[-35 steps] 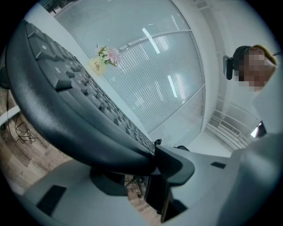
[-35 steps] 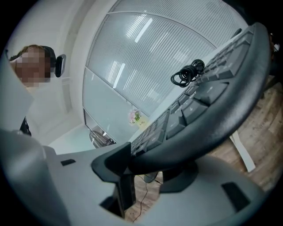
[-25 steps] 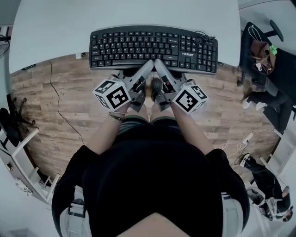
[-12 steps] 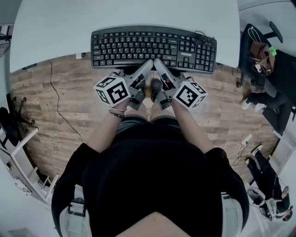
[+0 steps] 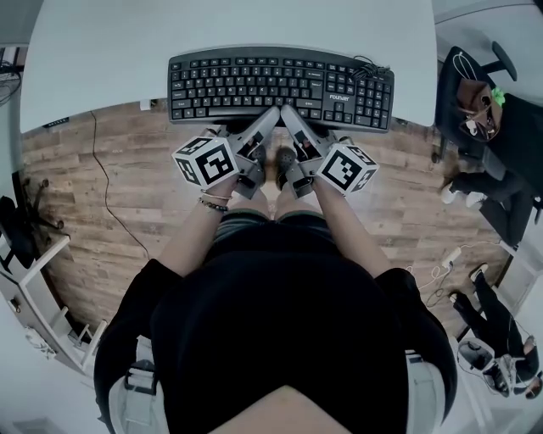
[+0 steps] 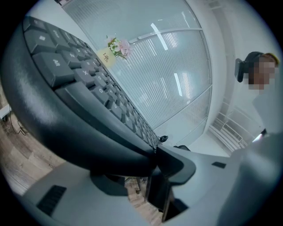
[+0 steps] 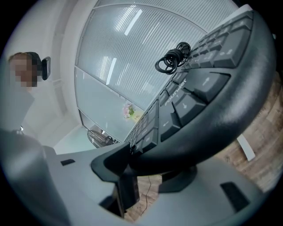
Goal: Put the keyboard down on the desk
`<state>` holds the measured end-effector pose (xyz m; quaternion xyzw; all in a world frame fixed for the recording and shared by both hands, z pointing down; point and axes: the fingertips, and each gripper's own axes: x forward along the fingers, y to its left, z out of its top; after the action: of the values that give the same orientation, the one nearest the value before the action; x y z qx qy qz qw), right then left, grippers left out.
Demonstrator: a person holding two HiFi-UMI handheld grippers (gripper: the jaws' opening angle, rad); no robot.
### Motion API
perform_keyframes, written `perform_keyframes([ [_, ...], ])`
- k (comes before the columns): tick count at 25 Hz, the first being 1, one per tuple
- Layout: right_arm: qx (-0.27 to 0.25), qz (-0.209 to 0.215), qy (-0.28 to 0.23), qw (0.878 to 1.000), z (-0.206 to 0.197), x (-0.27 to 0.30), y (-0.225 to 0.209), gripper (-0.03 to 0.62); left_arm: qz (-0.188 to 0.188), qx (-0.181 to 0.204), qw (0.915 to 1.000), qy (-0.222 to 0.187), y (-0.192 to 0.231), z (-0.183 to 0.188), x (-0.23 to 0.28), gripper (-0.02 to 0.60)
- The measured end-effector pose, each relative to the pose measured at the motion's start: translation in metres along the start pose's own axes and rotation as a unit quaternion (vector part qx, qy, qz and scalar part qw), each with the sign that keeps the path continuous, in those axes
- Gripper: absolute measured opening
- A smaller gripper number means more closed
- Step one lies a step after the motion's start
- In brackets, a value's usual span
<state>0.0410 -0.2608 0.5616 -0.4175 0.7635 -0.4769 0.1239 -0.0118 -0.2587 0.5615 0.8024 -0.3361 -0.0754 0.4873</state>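
Note:
A black keyboard (image 5: 280, 85) lies level at the white desk's (image 5: 212, 25) near edge, its front rim out over the wooden floor. My left gripper (image 5: 270, 116) and right gripper (image 5: 289, 114) meet at the middle of that front rim, each shut on it with one jaw above and one below. In the left gripper view the keyboard (image 6: 79, 88) fills the left side, clamped in the left gripper (image 6: 154, 154). The right gripper view shows the keyboard (image 7: 199, 101) pinched in the right gripper (image 7: 128, 159). A coiled black cable (image 5: 371, 68) rests on the keyboard's right end.
A thin black cable (image 5: 110, 195) runs over the wooden floor (image 5: 102, 169) at left. A dark chair with a bag (image 5: 484, 110) stands at right, a white shelf (image 5: 42, 314) at lower left. A person (image 6: 261, 75) stands beyond the desk by a glass wall.
The keyboard and both grippers have kept their place. Someone's legs at the lower right of the head view have shifted.

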Motion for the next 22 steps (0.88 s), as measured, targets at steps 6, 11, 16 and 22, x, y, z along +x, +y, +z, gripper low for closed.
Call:
perform_keyframes([
  [6,0.004,-0.001,0.003,1.0,-0.0002,0.0007,-0.001,0.199,-0.001,0.001,1.0,0.0,0.0003,0.0012,0.0008,0.206],
  [11,0.016,-0.005,0.007,1.0,-0.0023,0.0002,-0.0005,0.199,0.0,-0.003,1.0,0.009,0.0008,0.0016,-0.0002,0.207],
  [16,0.021,-0.008,0.012,1.0,-0.0036,0.0002,-0.0005,0.198,0.0,-0.006,0.9999,0.016,0.0015,0.0019,0.0002,0.21],
  [22,0.03,-0.009,0.018,0.999,-0.0041,0.0012,0.0012,0.199,0.002,-0.01,0.9998,0.018,0.0012,0.0026,0.0008,0.212],
])
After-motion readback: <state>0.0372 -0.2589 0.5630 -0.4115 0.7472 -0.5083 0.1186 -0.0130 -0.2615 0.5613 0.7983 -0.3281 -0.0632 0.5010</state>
